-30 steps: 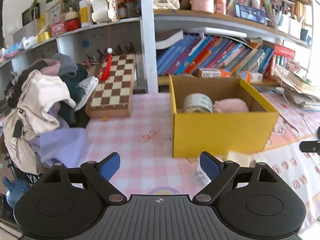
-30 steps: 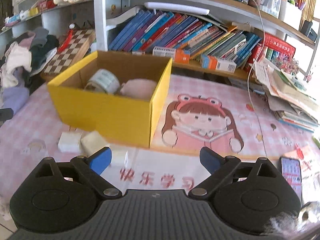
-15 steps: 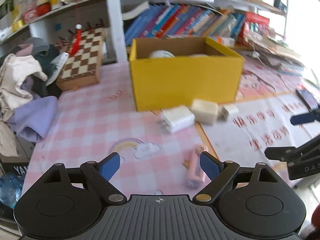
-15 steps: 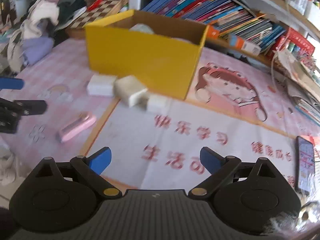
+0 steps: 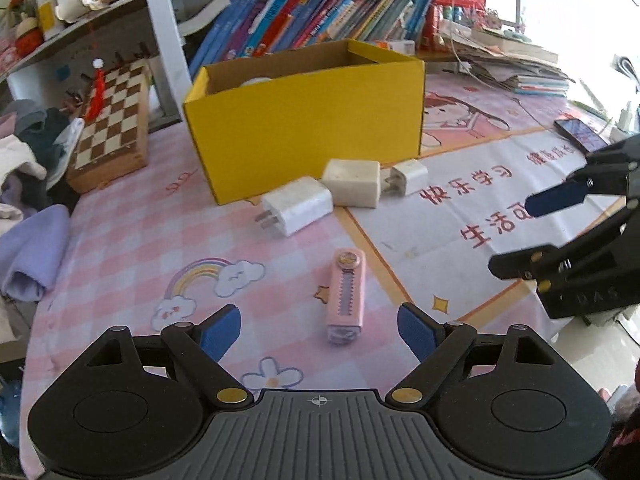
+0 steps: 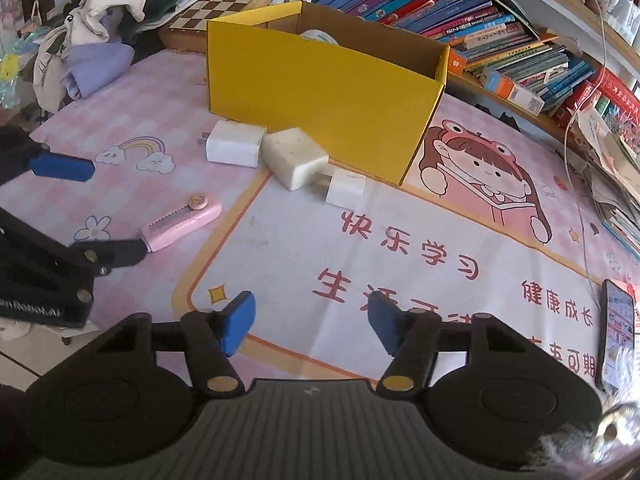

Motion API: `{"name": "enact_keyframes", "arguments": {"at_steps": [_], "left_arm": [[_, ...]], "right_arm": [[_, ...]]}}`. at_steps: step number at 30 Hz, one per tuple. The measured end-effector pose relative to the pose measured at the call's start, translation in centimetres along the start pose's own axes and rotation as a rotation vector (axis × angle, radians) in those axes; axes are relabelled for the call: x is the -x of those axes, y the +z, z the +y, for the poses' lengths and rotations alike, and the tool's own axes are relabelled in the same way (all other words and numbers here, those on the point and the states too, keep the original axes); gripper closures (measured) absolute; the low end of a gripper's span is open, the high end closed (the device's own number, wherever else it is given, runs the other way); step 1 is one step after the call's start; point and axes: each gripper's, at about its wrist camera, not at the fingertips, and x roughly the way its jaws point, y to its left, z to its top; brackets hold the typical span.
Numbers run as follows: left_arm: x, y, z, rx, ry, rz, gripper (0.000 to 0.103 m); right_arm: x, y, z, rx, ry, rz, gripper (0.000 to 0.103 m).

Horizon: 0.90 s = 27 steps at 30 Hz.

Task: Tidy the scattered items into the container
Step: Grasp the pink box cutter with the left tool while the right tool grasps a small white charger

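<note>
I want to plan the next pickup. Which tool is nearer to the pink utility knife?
Left. The left tool is open right in front of the pink utility knife, which lies just ahead between its fingers. The right tool is open over the white mat, off to the knife's right side.

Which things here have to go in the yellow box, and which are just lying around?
For the job:
yellow box
pink utility knife
big white charger
cream charger
small white charger

Just lying about:
chessboard
pile of clothes
phone
books
</note>
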Motion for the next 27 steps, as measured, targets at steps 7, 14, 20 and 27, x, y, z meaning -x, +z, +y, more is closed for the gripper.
{"name": "enact_keyframes", "arguments": {"at_steps": [7, 14, 20, 27], "left_arm": [[-2.2, 0.8, 0.3, 0.022, -0.045, 0.036, 0.058], [-4.2, 1.6, 0.0, 0.020, -0.079, 0.071, 0.066], [-4.8, 2.2, 0.0, 0.013, -0.091, 0.065, 0.080], [-4.2, 2.5, 0.8, 0.044, -0.117, 0.067, 0.080]], "right_arm": [[-0.5, 0.8, -0.4, 0.017, -0.002, 0.008, 0.041], [-1.5, 1.7, -0.8, 0.048, 0.006, 0.017, 0.041], [-2.4, 2.6, -1.7, 0.036, 0.012, 0.023, 0.041], [-3.9, 4.1, -2.9, -0.001, 0.028, 0.023, 0.041]]}}
